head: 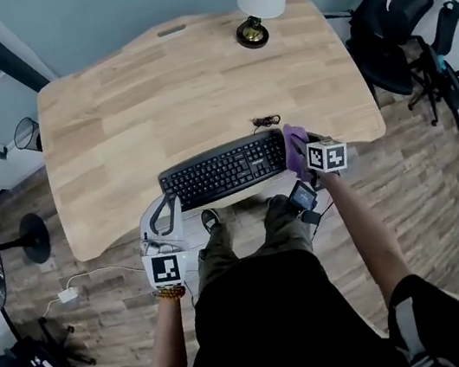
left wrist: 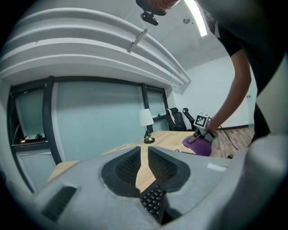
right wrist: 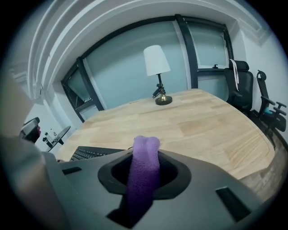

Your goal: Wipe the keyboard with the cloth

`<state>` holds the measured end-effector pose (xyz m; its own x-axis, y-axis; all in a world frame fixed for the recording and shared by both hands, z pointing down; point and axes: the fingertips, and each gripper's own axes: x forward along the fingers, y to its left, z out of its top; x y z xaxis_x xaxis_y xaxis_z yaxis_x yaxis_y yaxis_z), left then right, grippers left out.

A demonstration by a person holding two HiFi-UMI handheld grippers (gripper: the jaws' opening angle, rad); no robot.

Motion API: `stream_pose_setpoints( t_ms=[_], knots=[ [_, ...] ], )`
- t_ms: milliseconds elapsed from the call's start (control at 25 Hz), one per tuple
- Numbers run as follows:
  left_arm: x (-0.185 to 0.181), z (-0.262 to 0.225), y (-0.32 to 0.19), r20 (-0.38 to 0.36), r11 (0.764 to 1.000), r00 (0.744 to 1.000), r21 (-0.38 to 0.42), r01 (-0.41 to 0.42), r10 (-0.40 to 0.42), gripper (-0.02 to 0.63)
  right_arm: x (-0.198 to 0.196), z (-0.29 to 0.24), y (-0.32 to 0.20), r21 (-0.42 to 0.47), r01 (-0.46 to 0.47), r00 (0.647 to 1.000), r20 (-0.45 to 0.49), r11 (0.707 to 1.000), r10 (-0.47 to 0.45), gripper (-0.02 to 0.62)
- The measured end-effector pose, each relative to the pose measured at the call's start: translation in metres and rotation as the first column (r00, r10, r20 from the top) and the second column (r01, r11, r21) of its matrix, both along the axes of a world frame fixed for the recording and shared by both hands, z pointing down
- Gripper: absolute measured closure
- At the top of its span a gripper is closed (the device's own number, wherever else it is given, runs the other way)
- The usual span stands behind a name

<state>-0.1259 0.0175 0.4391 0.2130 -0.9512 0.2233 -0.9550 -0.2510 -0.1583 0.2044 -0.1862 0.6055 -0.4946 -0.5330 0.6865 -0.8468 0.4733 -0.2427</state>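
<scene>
Right gripper pinches cloth at keyboard's right end. Left gripper, pressed together and empty, is near its left end. Wiping apparently not begun.

An office: a wooden desk with keyboard and lamp, a swivel chair, glass partitions.

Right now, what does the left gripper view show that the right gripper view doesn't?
Only the left gripper view: the right gripper seen from outside with the arm behind it, and the left gripper shut on nothing.
Only the right gripper view: the cloth pinched between the right jaws, and a round side table at far left.
Both: the desk, lamp, keyboard, cloth and an office chair.
</scene>
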Motion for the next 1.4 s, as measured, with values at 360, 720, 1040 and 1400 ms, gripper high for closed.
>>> stream_pose_setpoints(
  t_ms=[360, 720, 1040, 1400],
  knots=[
    [-0.063, 0.066, -0.017, 0.025, 0.991, 1.0, -0.131, -0.003, 0.006, 0.543, -0.026, 0.058, -0.027, -0.044, 0.038, 0.987, -0.157, 0.998, -0.044, 0.467],
    [-0.091, 0.134, -0.017, -0.012, 0.965, 0.999, -0.26, -0.044, 0.042, 0.543, -0.019, 0.044, -0.004, 0.039, 0.033, 0.998, 0.053, 0.999, -0.035, 0.366],
    [-0.059, 0.219, 0.008, 0.02, 0.809, 0.891, -0.428, -0.403, 0.454, 0.288, -0.014, 0.059, -0.01, 0.049, 0.03, 0.988, -0.153, 0.998, -0.022, 0.528],
    [-0.05, 0.285, 0.043, 0.041, 0.623, 0.771, -0.617, -0.48, 0.635, 0.216, -0.03, 0.066, -0.017, -0.003, -0.004, 0.98, -0.197, 1.0, 0.003, 0.534]
  ],
)
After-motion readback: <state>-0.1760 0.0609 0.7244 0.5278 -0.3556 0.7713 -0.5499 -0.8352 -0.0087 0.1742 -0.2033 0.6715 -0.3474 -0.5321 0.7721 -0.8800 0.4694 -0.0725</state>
